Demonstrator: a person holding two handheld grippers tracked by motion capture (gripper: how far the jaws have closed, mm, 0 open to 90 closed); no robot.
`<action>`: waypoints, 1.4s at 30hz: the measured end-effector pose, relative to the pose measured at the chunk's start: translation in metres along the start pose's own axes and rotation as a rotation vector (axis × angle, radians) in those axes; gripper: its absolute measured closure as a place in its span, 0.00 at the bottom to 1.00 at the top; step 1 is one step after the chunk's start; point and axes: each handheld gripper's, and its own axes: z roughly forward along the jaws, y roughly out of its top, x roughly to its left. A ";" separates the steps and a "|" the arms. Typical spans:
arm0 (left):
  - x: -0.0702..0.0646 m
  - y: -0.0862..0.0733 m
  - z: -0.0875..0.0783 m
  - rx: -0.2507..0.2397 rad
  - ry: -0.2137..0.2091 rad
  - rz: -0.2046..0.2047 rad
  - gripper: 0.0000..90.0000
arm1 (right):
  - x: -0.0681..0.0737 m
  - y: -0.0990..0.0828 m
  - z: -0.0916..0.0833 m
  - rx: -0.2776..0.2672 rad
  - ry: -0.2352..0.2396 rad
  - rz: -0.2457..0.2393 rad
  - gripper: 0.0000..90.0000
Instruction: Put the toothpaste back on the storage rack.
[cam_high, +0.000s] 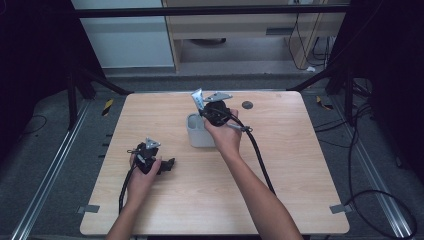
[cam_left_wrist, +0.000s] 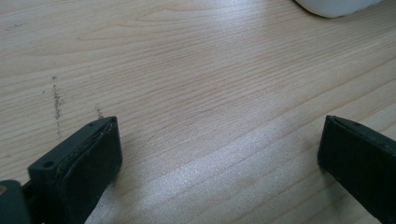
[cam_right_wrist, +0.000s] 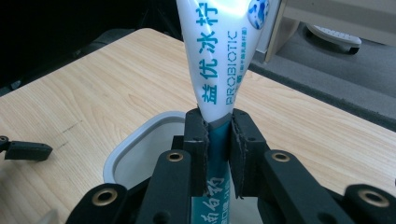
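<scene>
While the left gripper (cam_high: 167, 164) rests spread, the right gripper (cam_right_wrist: 218, 135) pinches a toothpaste tube (cam_right_wrist: 219, 60) — above a cup (cam_right_wrist: 140, 144).

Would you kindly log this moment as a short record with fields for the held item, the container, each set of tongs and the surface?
held item: toothpaste tube, white and teal, crimped end up
container: pale grey cup, open, beneath the tube
right tongs: shut on the tube, above the cup
left tongs: open, nothing between them, low over the table
surface: light wooden table
</scene>
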 end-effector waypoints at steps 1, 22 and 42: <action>0.000 0.000 0.000 0.000 0.000 0.000 0.00 | 0.000 0.000 0.000 0.002 0.000 -0.002 0.87; 0.000 0.000 0.000 0.000 0.000 0.000 0.00 | 0.001 -0.008 0.006 0.051 0.001 0.005 0.87; 0.000 0.000 0.000 0.000 0.000 0.000 0.00 | 0.001 -0.011 0.009 0.078 0.004 0.006 0.87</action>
